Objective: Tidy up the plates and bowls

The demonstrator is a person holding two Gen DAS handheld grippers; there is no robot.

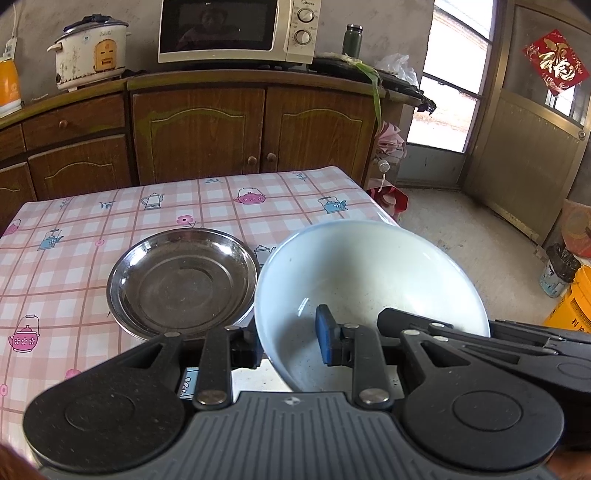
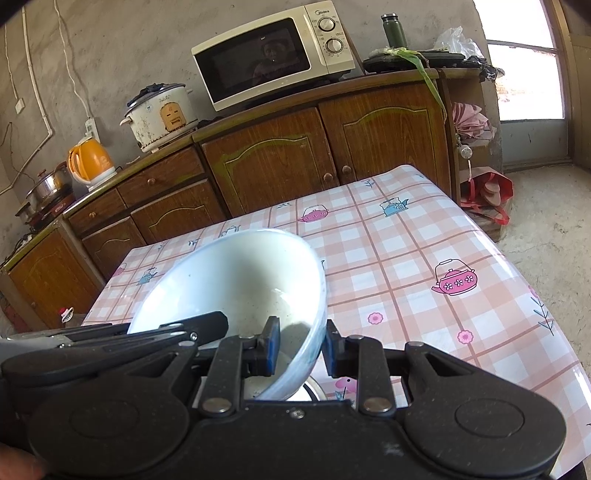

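Bowl [image 1: 369,280], white ceramic, is held clear of the table [image 1: 92,229] by both grippers at once, tilted so that its opening faces the cameras. The left gripper [image 1: 291,341] clamps the bowl's near left rim: one finger sits outside the wall, and the blue-padded finger [image 1: 327,338] sits inside the bowl, the jaws narrow with only the wall between them. The right gripper [image 2: 301,349] clamps the opposite rim in the same manner, with its blue-padded finger [image 2: 271,345] inside the bowl and the other finger outside, jaws equally narrow. In the left wrist view the right gripper's linkage enters from the right edge and reaches the bowl's rim; in the right wrist view the left gripper's linkage enters from the left edge. A stainless steel plate [image 1: 183,282] lies flat on the table just to the left of the bowl in the left wrist view, its rim close to the bowl's wall; whether they touch cannot be told. In the right wrist view a metal edge shows below the bowl. The table carries a pink checked oilcloth with teapot prints. Behind the table stands a wooden cabinet [image 1: 199,125] bearing a microwave oven [image 1: 236,29], a rice cooker [image 1: 90,50], a green flask [image 1: 352,38] and an orange kettle [image 2: 90,162].
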